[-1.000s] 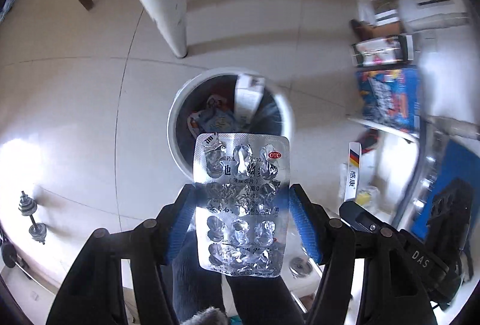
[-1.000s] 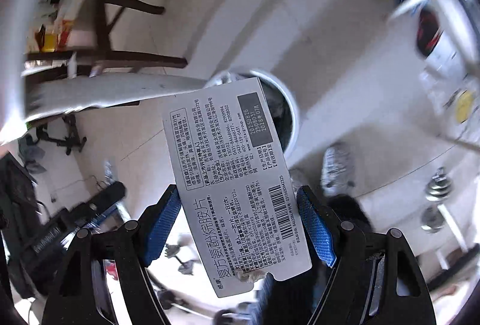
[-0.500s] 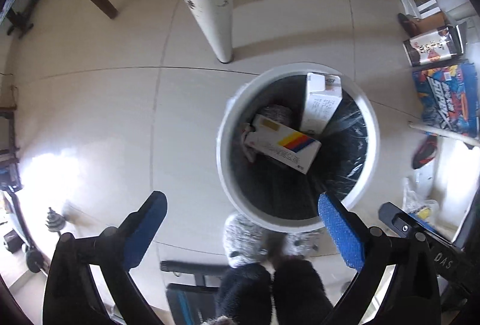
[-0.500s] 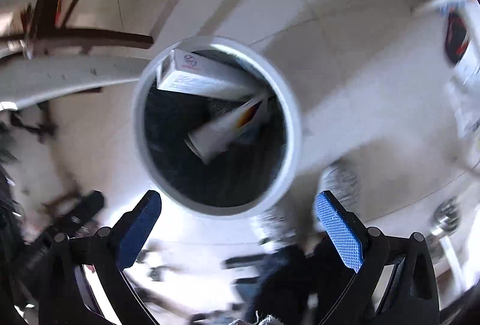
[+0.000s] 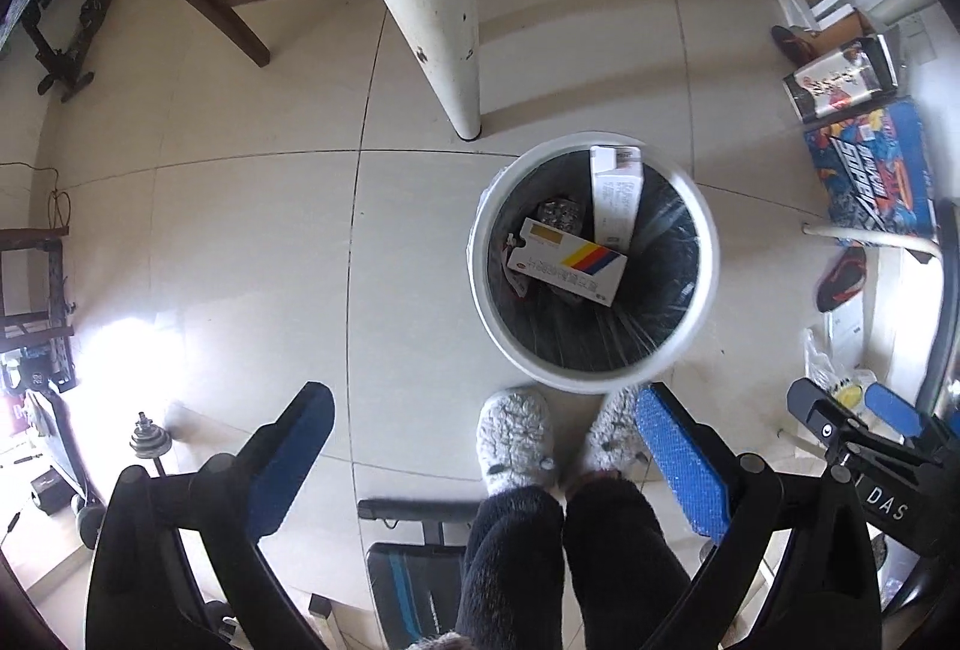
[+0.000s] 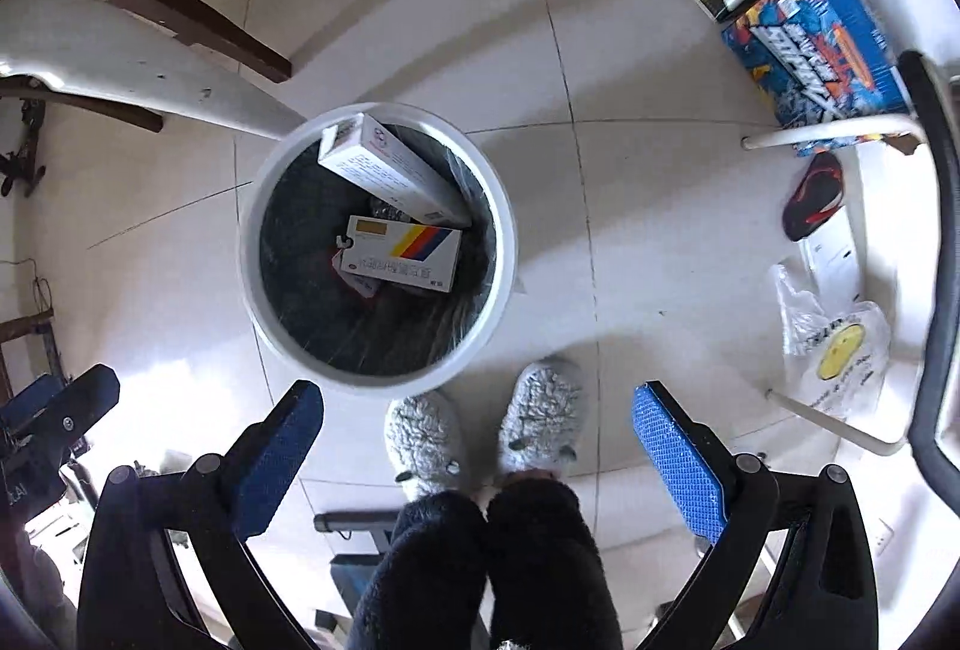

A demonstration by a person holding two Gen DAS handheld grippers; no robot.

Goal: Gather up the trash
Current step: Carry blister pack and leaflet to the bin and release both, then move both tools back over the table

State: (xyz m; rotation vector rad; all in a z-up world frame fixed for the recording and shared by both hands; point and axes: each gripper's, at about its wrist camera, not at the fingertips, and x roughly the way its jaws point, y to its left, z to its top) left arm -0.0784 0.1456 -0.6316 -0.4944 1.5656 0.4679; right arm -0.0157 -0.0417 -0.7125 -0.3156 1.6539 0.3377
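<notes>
A: What are the grippers doing?
B: The left gripper [image 5: 480,446] and right gripper [image 6: 477,440] both hang spread wide with nothing between their blue pads.
A: What lies just past them?
B: Grey slippers [image 6: 480,437], toes against the white trash bin [image 5: 489,302].
A: And the trash?
B: Down inside the bin, beyond the fingertips: a striped medicine box [image 5: 567,269] lies flat, a white carton [image 5: 615,197] leans on the far wall, a blister pack [image 5: 561,213] lies between them.
</notes>
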